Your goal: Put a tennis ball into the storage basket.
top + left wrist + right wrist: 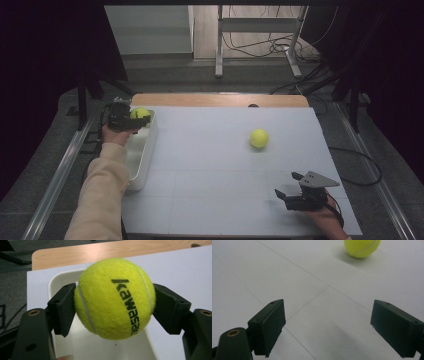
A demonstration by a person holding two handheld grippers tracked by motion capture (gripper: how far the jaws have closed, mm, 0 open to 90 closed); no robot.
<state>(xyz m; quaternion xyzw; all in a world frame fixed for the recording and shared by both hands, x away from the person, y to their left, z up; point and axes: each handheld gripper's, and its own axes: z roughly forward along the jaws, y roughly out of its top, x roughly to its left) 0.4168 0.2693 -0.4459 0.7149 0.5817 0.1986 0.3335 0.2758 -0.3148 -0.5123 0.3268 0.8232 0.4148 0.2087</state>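
Tennis ball being held over a white bin

Tennis ball [113, 298], bright yellow with black lettering, is sitting between the jaws of the left gripper [113, 305], which are pressing on its two sides. The person's left hand [114, 134] is holding it just above the far end of a white bin [141, 155] that is lying along the left edge of the white surface [210, 190]. Judging by that position, the ball is probably being carried there to be dropped in.

A second tennis ball [259, 138] is resting on the surface, right of centre and well apart from the bin. The right gripper [289, 185] is waiting near the front right corner with its jaws standing wide apart and nothing between them, aimed roughly toward that loose ball, likely the next one to be fetched.

From above, the high view is giving the whole layout: bin, both balls, both hands, and a wooden strip [220, 99] at the far edge. Up close, the left gripper view is revealing the ball's printed lettering, its white seam, and the bare bin floor underneath. Looking along the right gripper's jaws, the right gripper view is showing faint lines crossing the surface and the loose ball [362, 247] at the top edge.
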